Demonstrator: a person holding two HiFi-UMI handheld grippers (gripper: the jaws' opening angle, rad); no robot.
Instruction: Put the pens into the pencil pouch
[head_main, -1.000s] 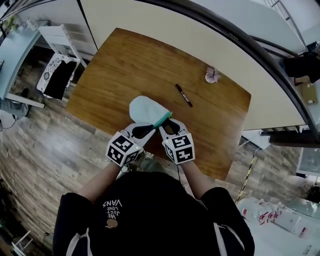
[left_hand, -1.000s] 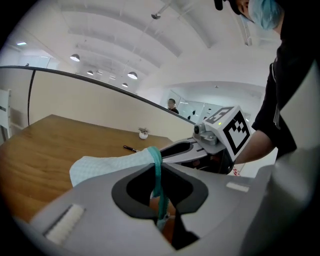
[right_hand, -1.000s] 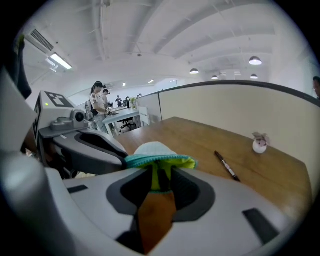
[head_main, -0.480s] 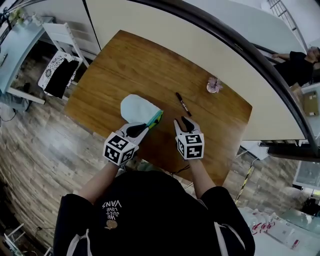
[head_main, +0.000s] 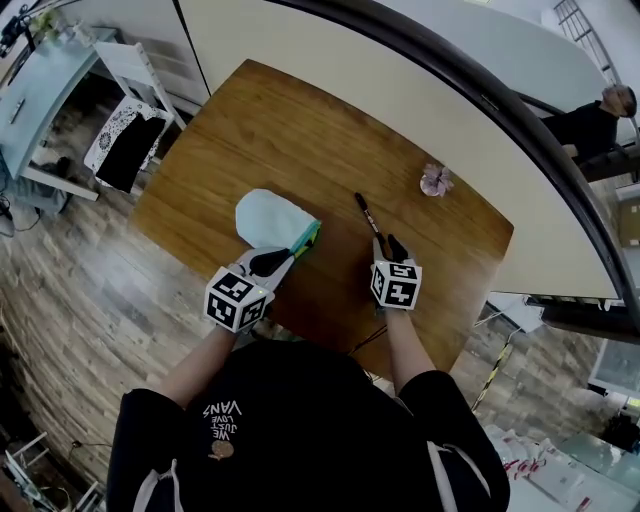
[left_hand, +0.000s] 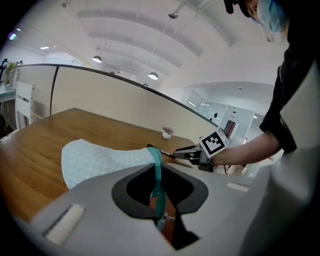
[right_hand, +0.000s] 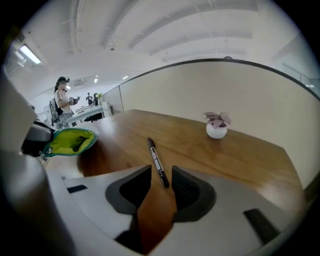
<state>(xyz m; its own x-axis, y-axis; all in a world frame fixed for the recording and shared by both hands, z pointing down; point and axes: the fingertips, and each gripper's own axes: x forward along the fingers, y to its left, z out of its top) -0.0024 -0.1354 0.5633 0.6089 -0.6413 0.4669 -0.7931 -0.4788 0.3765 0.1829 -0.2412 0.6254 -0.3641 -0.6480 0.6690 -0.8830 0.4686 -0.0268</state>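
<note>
**Head view.** Brown wooden table (head_main: 300, 120), rectangular, set against a curved cream partition. On it:
- Pale mint fabric pencil pouch (head_main: 268, 217) with a teal zip edge, at the near left. Its zip end is pinched by the left gripper (head_main: 290, 256).
- Slim black pen (head_main: 367, 212), lying flat to the right of the pouch and apart from it.
- Right gripper (head_main: 388, 243), at the pen's near end and pointing along it.
- Small white pot (head_main: 435, 183) with a pinkish plant, further right near the partition.

A white chair (head_main: 125, 148) with a dark patterned seat stands on the floor beyond the table's left corner.

**Left gripper view.** The left gripper (left_hand: 159, 172) has its jaws drawn narrow, clamped on the teal zip band. The pencil pouch (left_hand: 100, 159) extends forward from the jaws across the table. Beyond it are the black pen (left_hand: 159, 150), the right gripper (left_hand: 186, 153) and the white pot (left_hand: 167, 133).

**Right gripper view.** The right gripper (right_hand: 161, 176) has its jaws wide apart, and they have just been opening. The near end of the black pen (right_hand: 156, 161) lies between the jaw tips, flat on the table, with the pads not pressing it. At left, the pencil pouch (right_hand: 72, 141) shows an open mouth with a yellow-green lining. The white pot (right_hand: 217, 129) stands at the far right.
</note>
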